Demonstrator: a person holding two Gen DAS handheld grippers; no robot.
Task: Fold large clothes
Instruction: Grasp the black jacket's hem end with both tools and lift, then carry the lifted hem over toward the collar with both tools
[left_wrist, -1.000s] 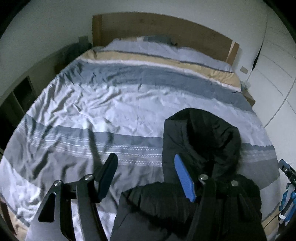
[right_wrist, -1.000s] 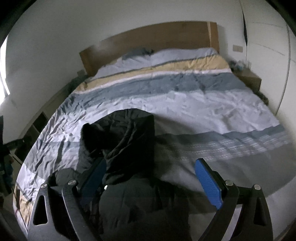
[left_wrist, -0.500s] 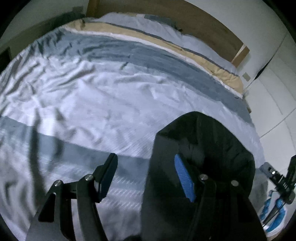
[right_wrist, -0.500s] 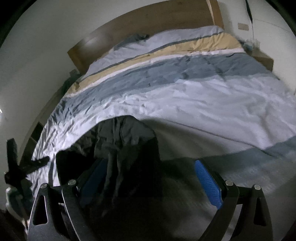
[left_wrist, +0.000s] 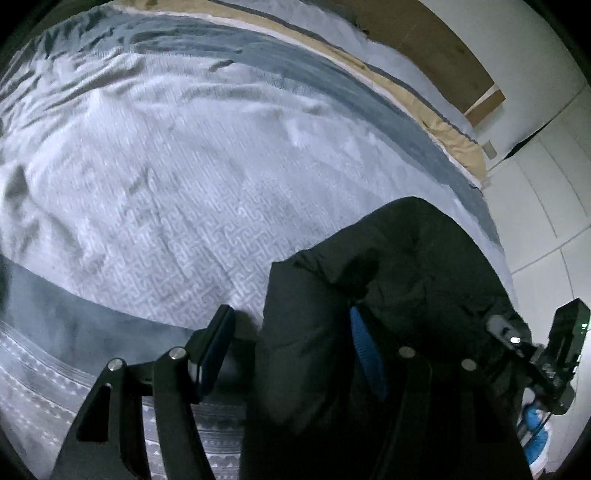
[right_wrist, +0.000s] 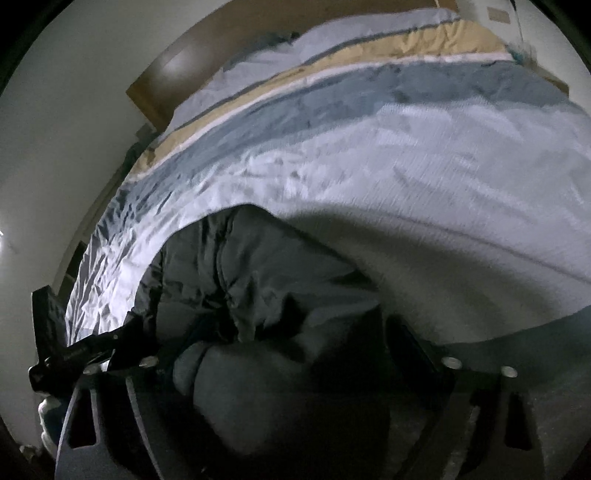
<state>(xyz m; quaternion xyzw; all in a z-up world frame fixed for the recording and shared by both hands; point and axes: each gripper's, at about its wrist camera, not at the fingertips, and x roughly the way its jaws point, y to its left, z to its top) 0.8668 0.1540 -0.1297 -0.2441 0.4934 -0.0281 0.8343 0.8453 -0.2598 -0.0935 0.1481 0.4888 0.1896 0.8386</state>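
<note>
A black padded jacket (left_wrist: 406, 280) lies on the bed, its hood end toward the headboard. My left gripper (left_wrist: 291, 349) hangs low over the jacket's left edge. Its jaws stand apart: the blue pad (left_wrist: 364, 354) is against the fabric and the dark finger (left_wrist: 216, 345) is over bare duvet, clear of the cloth. In the right wrist view the jacket (right_wrist: 258, 295) bulges up between the fingers of my right gripper (right_wrist: 288, 350). Those jaws are closing on the bunched fabric, which hides the left finger. Each gripper shows at the edge of the other's view.
The bed's striped duvet (left_wrist: 166, 166) in white, grey-blue and tan spreads wide beyond the jacket. A wooden headboard (left_wrist: 424, 40) stands at the far end and white wardrobe doors (left_wrist: 546, 199) line the right side. A wall (right_wrist: 74, 129) runs along the bed's left.
Both grippers have come down and forward onto the jacket, which now fills the lower half of each view. The right gripper's jaws now have the bunched fabric filling the gap between them.
</note>
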